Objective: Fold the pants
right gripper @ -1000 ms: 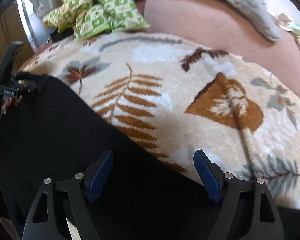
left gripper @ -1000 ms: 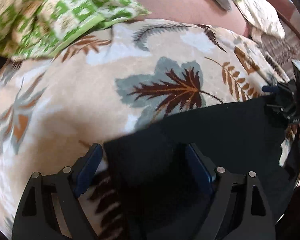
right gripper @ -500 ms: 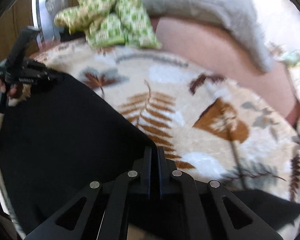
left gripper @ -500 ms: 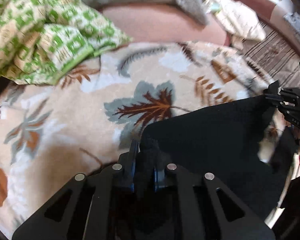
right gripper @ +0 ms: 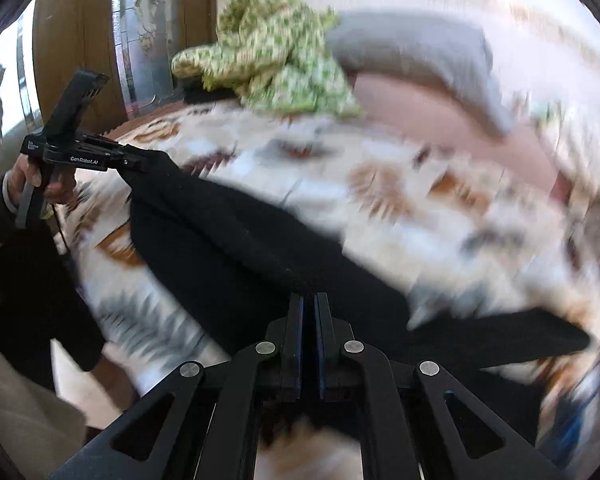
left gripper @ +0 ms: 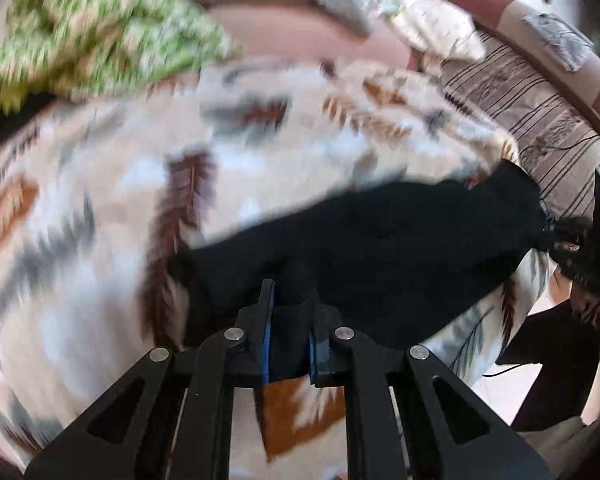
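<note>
The black pants (left gripper: 400, 240) hang stretched between my two grippers, lifted above a leaf-patterned blanket (left gripper: 100, 200). My left gripper (left gripper: 290, 292) is shut on one corner of the pants. My right gripper (right gripper: 308, 300) is shut on the other corner of the pants (right gripper: 240, 248). In the right wrist view the left gripper (right gripper: 140, 162) shows at the far left, gripping the pants' edge. In the left wrist view the right gripper (left gripper: 548, 228) shows at the far right. Both views are motion-blurred.
A green checked cloth (right gripper: 268, 64) and a grey blanket (right gripper: 412, 48) lie at the back of the bed. A striped brown sofa (left gripper: 540, 112) stands to the right. A wooden door (right gripper: 76, 40) is at the left.
Both grippers went from open to shut on the pants' corners, then lifted the pants off the blanket. The cloth now hangs between them, and the views tilted upward.
</note>
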`<action>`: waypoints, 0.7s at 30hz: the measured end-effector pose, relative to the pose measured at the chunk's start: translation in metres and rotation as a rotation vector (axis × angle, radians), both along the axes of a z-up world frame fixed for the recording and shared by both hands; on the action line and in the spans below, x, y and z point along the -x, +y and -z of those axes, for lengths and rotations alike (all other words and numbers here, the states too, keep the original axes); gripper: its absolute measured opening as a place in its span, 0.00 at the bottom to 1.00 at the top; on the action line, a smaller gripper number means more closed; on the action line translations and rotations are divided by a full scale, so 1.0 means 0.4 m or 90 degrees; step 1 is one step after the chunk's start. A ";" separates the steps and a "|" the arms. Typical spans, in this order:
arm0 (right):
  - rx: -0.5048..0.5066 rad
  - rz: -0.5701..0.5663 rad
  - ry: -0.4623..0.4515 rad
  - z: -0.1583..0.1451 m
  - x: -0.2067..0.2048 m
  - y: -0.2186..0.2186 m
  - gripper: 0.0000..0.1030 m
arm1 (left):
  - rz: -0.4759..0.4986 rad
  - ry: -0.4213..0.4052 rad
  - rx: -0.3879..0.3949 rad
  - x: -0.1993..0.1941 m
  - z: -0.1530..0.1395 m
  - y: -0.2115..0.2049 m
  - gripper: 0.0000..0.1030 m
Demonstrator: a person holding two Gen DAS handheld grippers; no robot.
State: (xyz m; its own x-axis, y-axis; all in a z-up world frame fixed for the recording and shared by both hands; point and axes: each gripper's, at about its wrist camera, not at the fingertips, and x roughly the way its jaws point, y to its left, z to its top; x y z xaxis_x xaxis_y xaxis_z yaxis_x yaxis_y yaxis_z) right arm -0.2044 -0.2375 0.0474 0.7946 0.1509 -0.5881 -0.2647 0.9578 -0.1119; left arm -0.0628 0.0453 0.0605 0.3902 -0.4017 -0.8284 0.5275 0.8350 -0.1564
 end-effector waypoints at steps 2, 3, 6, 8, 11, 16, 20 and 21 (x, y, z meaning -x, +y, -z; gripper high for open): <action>0.010 0.001 0.039 0.063 -0.009 0.018 0.04 | -0.018 0.011 -0.004 0.005 0.015 0.009 0.21; 0.013 0.005 0.060 0.089 -0.020 0.021 0.04 | -0.025 0.011 0.000 0.006 0.010 0.015 0.23; -0.015 0.014 0.062 0.087 -0.029 0.009 0.08 | -0.057 -0.006 0.021 0.017 -0.027 0.043 0.45; -0.056 0.021 0.093 0.068 -0.030 -0.005 0.24 | -0.072 -0.023 0.039 0.033 -0.053 0.069 0.60; -0.085 -0.003 0.067 0.023 -0.010 0.005 0.36 | -0.093 -0.037 0.041 0.041 -0.068 0.097 0.64; -0.116 -0.089 0.014 -0.031 -0.036 0.126 0.58 | -0.132 -0.019 0.056 0.025 -0.053 0.136 0.65; -0.098 -0.150 0.003 -0.031 -0.114 0.281 0.63 | -0.138 -0.015 0.062 0.007 -0.042 0.136 0.65; -0.083 -0.162 -0.009 -0.030 -0.141 0.329 0.63 | -0.137 -0.015 0.063 0.002 -0.041 0.132 0.65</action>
